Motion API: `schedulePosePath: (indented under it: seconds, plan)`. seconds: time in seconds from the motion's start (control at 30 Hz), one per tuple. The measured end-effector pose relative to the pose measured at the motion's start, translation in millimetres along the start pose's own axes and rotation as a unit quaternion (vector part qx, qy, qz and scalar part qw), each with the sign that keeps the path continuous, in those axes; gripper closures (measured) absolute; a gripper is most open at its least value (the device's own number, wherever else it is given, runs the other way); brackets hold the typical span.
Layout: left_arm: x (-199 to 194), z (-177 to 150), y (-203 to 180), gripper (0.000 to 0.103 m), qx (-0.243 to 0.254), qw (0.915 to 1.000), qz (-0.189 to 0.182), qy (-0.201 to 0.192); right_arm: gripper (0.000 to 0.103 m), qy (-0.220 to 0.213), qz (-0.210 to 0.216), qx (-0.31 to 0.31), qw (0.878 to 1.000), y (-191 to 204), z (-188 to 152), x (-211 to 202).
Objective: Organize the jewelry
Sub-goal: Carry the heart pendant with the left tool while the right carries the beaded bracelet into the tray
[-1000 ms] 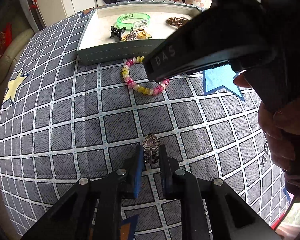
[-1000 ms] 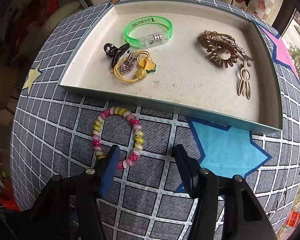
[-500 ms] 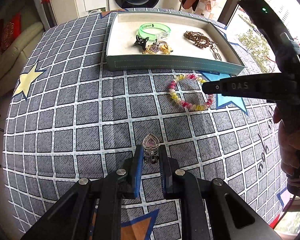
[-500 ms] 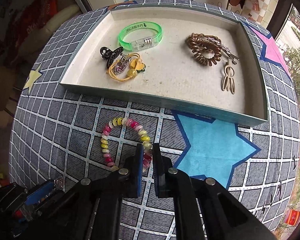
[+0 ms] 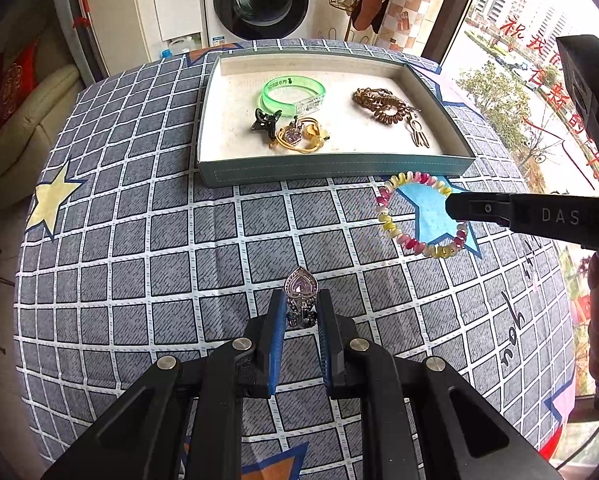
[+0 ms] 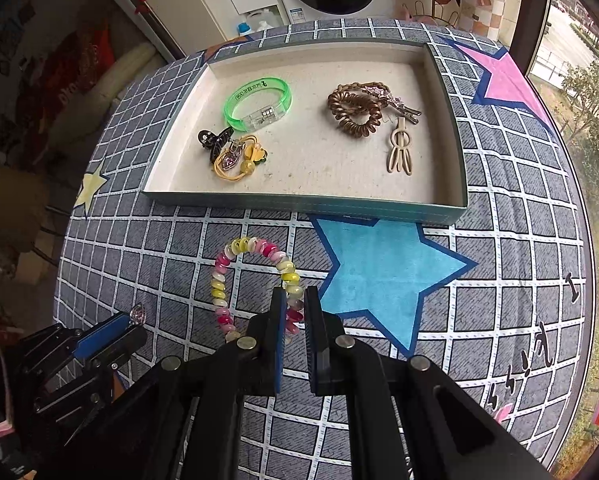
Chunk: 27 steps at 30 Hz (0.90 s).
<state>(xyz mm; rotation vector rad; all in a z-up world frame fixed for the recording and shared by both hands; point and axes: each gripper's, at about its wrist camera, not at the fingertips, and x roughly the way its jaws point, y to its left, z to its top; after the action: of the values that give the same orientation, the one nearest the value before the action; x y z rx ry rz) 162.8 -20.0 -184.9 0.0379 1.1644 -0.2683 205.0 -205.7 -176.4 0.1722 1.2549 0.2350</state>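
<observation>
My left gripper (image 5: pixel 301 308) is shut on a silver clip with a purple heart stone (image 5: pixel 300 285), held above the checked cloth; it also shows in the right wrist view (image 6: pixel 138 313). My right gripper (image 6: pixel 295 312) is shut on a pink, yellow and white bead bracelet (image 6: pixel 223 280), which hangs lifted above the cloth; the bracelet also shows in the left wrist view (image 5: pixel 387 216). The open tray (image 5: pixel 335 166) lies beyond both grippers. It holds a green bangle (image 6: pixel 259 100), a black claw clip (image 6: pixel 213 138), a yellow hair tie with a heart charm (image 6: pixel 235 160), a brown coil tie (image 6: pixel 353 114) and a beige clip (image 6: pixel 399 152).
The checked grey cloth with a blue star (image 6: pixel 379 272) covers the round table. A washing machine (image 5: pixel 259 0) and a cabinet stand behind it. A window is at the right and a sofa (image 5: pixel 19 120) at the left.
My right gripper closed on the bead bracelet and lifted it back and to the right. My left gripper rose with the heart clip held in it.
</observation>
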Motion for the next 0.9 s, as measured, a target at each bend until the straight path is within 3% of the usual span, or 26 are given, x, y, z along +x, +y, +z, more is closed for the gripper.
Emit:
schedulePosePath:
  seconds: [0.4, 0.9]
  plan:
    - [1, 20, 0, 0.075, 0.003, 0.9999, 0.003, -0.010, 0.093, -0.012, 0.019, 0.040, 0.999, -22, 11, -19]
    - [6, 69, 11, 0.075, 0.000, 0.9992, 0.017, -0.035, 0.093, -0.033, 0.016, 0.055, 0.998, -45, 46, -29]
